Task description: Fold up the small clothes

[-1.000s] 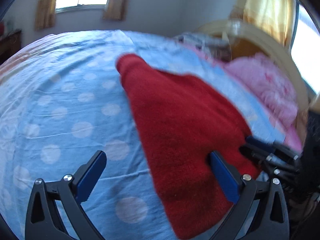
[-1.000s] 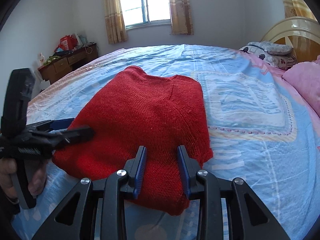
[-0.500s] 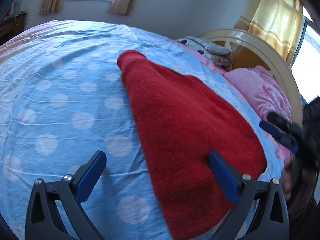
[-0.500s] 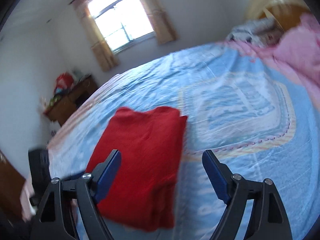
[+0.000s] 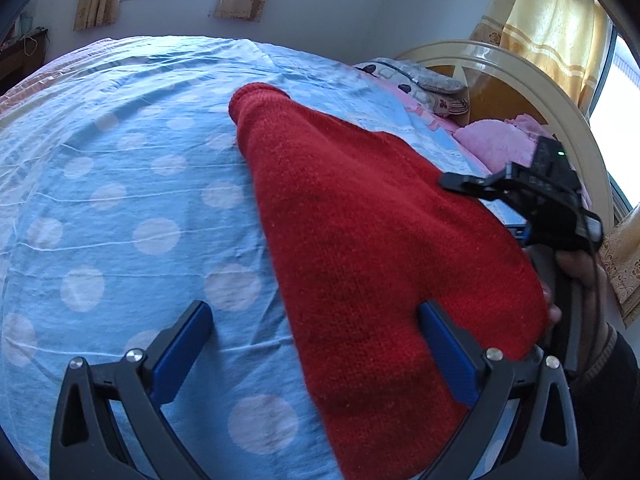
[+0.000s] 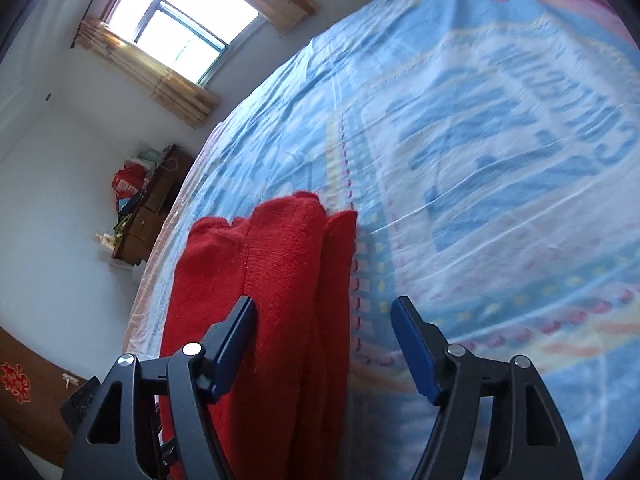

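A folded red knit sweater (image 5: 372,236) lies on the blue bed sheet (image 5: 120,208). My left gripper (image 5: 316,344) is open and empty, low over the sweater's near left edge, its right finger over the knit. My right gripper (image 6: 324,340) is open and empty, straddling the sweater's right edge (image 6: 304,280). It also shows in the left wrist view (image 5: 532,192), held by a hand at the sweater's right side.
Pink bedding (image 5: 504,144) and a patterned pillow (image 5: 420,84) lie by the cream headboard (image 5: 520,76). A wooden dresser with clutter (image 6: 148,208) stands against the wall under the window (image 6: 188,24). The sheet's printed panel (image 6: 480,140) lies right of the sweater.
My right gripper opened, let go of the sweater's near edge, lifted off and tilted to the sweater's right side. My left gripper stayed open and shifted slightly.
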`<state>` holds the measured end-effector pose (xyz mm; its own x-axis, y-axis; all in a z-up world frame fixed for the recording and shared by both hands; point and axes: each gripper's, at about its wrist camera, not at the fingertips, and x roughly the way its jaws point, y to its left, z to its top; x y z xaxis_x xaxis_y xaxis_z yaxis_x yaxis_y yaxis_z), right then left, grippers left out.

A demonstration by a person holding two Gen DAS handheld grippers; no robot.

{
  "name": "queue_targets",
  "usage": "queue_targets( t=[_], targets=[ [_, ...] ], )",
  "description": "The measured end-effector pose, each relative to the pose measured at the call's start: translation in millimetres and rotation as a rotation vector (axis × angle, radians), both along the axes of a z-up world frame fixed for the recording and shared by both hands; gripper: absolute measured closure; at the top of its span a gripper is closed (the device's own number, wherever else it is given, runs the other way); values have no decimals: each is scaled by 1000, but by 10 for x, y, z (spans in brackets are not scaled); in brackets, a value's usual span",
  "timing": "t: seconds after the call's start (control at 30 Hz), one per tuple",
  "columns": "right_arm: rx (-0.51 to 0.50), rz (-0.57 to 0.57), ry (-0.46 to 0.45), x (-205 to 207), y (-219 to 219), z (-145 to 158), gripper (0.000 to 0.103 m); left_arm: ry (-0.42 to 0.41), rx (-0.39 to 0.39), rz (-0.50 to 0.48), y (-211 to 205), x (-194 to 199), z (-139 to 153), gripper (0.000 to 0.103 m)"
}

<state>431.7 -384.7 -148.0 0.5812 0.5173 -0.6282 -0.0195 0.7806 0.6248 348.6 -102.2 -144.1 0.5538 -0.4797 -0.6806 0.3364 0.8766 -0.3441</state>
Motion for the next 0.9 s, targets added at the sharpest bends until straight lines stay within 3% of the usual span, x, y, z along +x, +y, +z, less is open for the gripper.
queue_targets(
  t=[0.17, 0.43, 0.73, 0.8, 0.83, 0.87, 0.9],
  targets=[
    [26, 26, -7, 126, 48, -54, 34, 0, -10, -4, 4, 2, -5, 0],
    [81, 92, 10, 256, 137, -180, 68, 1, -14, -23, -26, 5, 6, 0],
    [52, 97, -5, 242, 239, -191, 71, 7, -8, -37, -87, 46, 19, 3],
    [33, 93, -8, 231, 258, -177, 72, 10, -15, -52, -102, 50, 27, 8],
    [20, 89, -11, 231, 267, -174, 74, 12, -23, -63, -107, 52, 33, 17],
    [0, 84, -18, 209, 292, -146, 75, 18, -44, -83, -111, 46, 43, 34],
    [-15, 82, -25, 185, 305, -121, 76, 30, -73, -103, -113, 35, 50, 39]
  ],
)
